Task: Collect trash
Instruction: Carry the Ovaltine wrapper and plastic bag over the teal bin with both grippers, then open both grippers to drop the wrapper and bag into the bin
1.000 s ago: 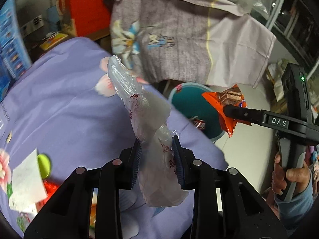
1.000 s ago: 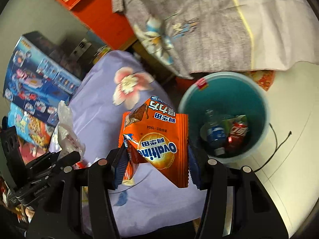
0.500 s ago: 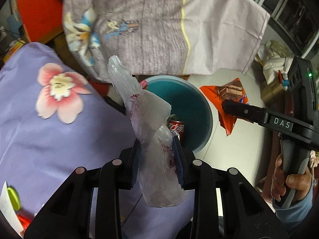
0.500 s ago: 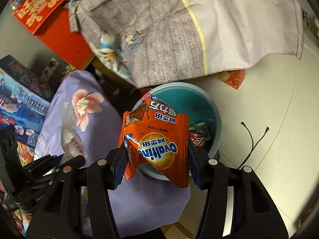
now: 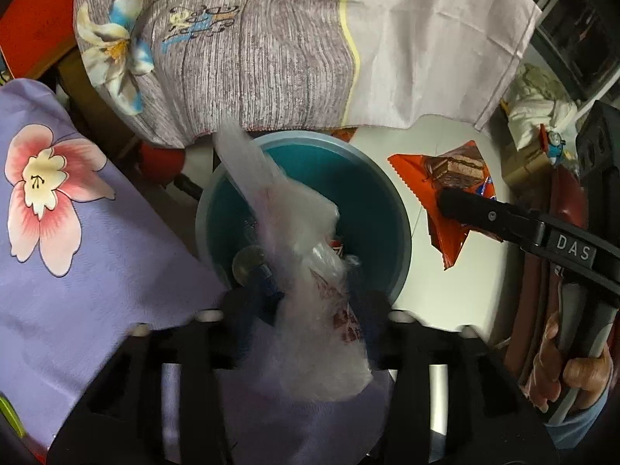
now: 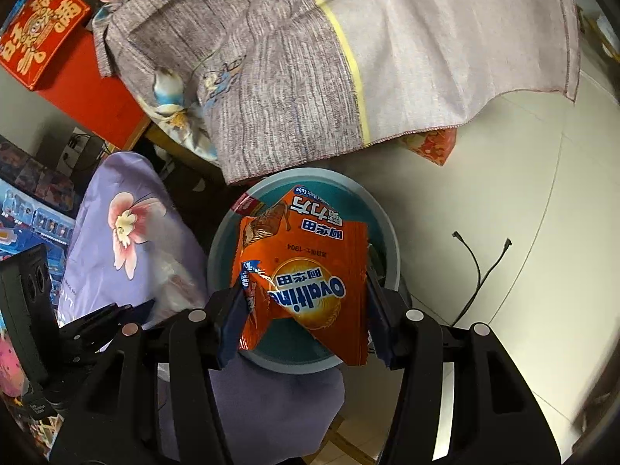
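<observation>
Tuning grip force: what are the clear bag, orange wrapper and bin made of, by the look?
Clear bag: thin translucent plastic film, crinkled, likely.
Orange wrapper: glossy printed film, crimped serrated edge; inner layer unseen.
Bin: probably moulded plastic, smooth teal inside, grey rolled rim.

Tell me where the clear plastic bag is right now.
In the left wrist view the clear plastic bag sits between the left gripper's fingers, which have just been opening, directly over the teal bin, beside the purple floral cloth.
</observation>
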A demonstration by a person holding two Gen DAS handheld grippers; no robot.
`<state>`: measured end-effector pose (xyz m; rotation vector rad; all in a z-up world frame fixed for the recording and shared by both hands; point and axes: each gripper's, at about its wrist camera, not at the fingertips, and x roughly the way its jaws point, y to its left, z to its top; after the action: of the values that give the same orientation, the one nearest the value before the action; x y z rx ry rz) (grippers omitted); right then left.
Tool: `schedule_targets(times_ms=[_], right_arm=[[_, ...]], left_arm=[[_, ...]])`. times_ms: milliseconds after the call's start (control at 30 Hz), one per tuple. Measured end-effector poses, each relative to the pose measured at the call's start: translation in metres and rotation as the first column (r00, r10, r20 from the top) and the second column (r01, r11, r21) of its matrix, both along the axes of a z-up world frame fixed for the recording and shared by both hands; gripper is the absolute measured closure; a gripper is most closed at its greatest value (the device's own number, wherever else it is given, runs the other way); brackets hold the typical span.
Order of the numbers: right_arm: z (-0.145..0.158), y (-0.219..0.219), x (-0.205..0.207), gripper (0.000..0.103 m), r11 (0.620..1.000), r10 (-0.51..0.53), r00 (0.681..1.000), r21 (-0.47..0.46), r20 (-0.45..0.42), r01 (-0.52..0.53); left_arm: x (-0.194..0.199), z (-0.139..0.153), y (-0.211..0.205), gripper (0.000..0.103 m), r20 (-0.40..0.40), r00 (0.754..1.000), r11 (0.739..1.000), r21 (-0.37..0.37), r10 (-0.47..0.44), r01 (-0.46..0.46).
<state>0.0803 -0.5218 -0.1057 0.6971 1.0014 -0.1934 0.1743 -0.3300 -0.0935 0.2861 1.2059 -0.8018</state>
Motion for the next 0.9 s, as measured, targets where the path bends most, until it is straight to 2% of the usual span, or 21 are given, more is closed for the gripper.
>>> schedule_targets(times_ms=[100,233,333,667,733,800,900], right_arm=[[-0.004,0.000,0.005,0.051,1.000,0.007,1.000,0.003,-0.011,-0.007],[-0.008,0.003,0.013,0.050,1.000,0.020,1.000,0.005,-0.022,-0.020],[-0.011,0.007,0.019,0.050,1.000,0.030,0.999,0.007,-0.026,-0.030],[-0.015,0.021,0.039,0.047,0.998,0.063,0.997,-0.003,-0.040,-0.063],[-0.014,0.025,0.043,0.041,0.997,0.077,0.996,-0.008,-0.040,-0.077],[-0.014,0.027,0.044,0.028,0.997,0.075,0.996,-0.012,-0.042,-0.075],[-0.015,0.026,0.045,0.026,0.998,0.063,0.997,0.002,-0.049,-0.063]], left_arm=[[0.002,-0.002,0.000,0.022,0.015,1.000,1.000,0.015,0.012,-0.012],[0.007,-0.002,0.008,0.014,0.009,0.999,0.999,0.013,0.038,-0.038],[0.008,-0.001,0.015,0.010,0.008,0.999,0.999,0.014,0.047,-0.047],[0.006,-0.001,0.029,0.008,-0.011,0.998,0.998,0.016,0.061,-0.060],[0.006,0.000,0.030,0.007,-0.012,0.998,0.998,0.014,0.063,-0.062],[0.006,0.000,0.031,0.007,-0.015,0.998,0.998,0.009,0.063,-0.063],[0.007,0.001,0.033,0.007,-0.018,0.998,0.998,0.006,0.065,-0.065]])
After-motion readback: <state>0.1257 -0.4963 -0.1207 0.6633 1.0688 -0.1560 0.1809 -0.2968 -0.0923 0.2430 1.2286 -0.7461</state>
